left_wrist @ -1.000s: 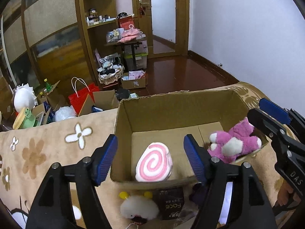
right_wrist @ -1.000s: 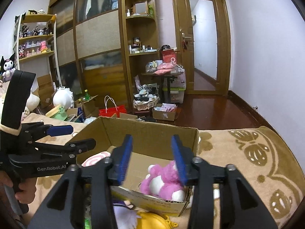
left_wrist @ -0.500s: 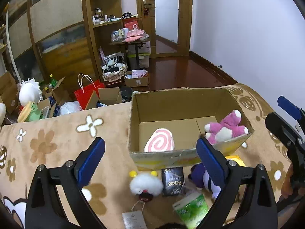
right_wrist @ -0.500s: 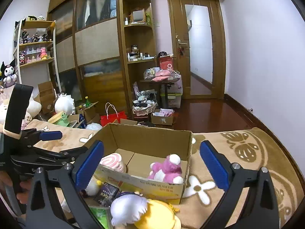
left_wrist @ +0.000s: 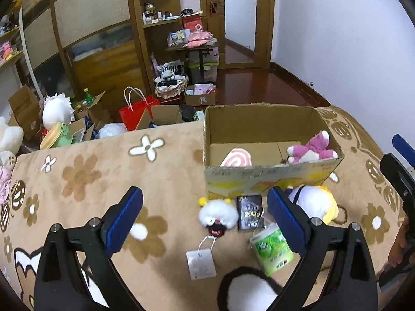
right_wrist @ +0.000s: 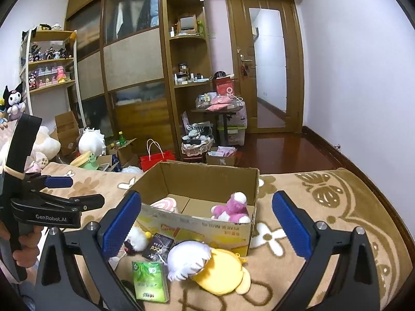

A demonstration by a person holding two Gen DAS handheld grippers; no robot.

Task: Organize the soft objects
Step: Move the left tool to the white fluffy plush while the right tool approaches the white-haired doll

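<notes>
An open cardboard box (left_wrist: 269, 178) (right_wrist: 205, 226) stands on the tan blanket. It holds a pink swirl cushion (left_wrist: 237, 157) (right_wrist: 166, 203) and a pink plush (left_wrist: 310, 149) (right_wrist: 230, 208). In front of it lie a white fluffy plush with yellow knobs (left_wrist: 218, 215) (right_wrist: 136, 238), a white-haired yellow plush (left_wrist: 315, 203) (right_wrist: 205, 265), a black packet (left_wrist: 250, 212) (right_wrist: 158, 246) and a green tissue pack (left_wrist: 272, 250) (right_wrist: 150, 280). My left gripper (left_wrist: 205, 223) is open and empty above the white plush. My right gripper (right_wrist: 206, 225) is open and empty, above the yellow plush.
A black-and-white plush (left_wrist: 249, 290) lies at the near edge under the left gripper. A paper tag (left_wrist: 201, 263) is tied to the white plush. Beyond the blanket's far edge are a red bag (left_wrist: 137, 111), boxes and shelves.
Both grippers have opened wide and pulled back and up from the box. The pink swirl cushion and the pink plush stay inside the box.
</notes>
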